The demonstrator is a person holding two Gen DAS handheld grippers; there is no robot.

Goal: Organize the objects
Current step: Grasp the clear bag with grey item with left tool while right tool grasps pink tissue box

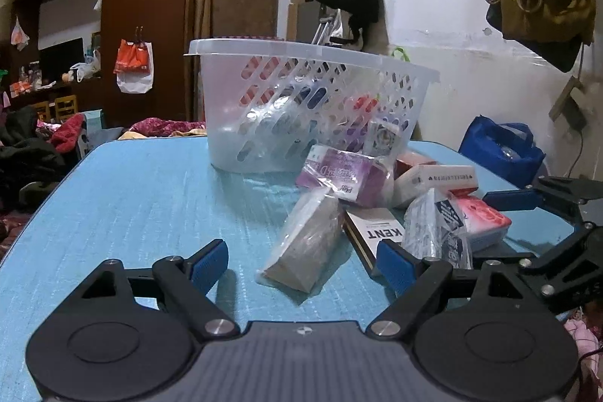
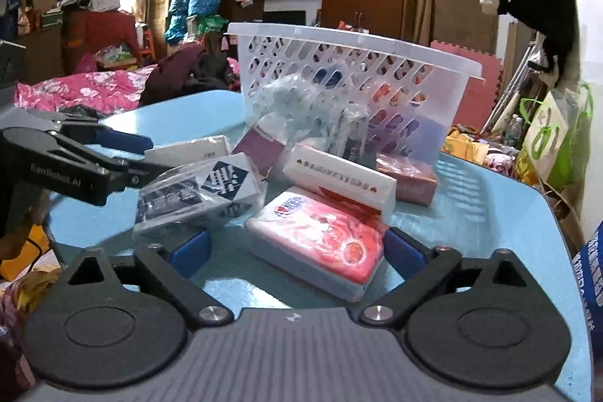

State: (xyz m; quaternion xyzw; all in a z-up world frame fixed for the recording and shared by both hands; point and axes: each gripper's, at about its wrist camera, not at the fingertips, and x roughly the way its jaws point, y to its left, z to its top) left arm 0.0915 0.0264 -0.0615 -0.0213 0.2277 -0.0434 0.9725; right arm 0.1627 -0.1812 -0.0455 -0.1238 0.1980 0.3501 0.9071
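A clear plastic basket (image 1: 301, 100) (image 2: 350, 89) stands on the blue table (image 1: 132, 198) and holds several items. A pile of packets lies in front of it. My left gripper (image 1: 301, 264) is open around the near end of a bagged grey block (image 1: 305, 243), with a KENT box (image 1: 375, 232) by its right finger. My right gripper (image 2: 297, 251) is open around a red and white packet (image 2: 320, 243). A bagged blue and white box (image 2: 199, 191), a white box (image 2: 339, 179) and a purple packet (image 1: 343, 176) lie in the pile.
The right gripper shows at the right edge of the left wrist view (image 1: 546, 213); the left gripper shows at the left of the right wrist view (image 2: 75, 153). A blue bag (image 1: 501, 149) sits past the table's right edge. Bedding and clutter surround the table.
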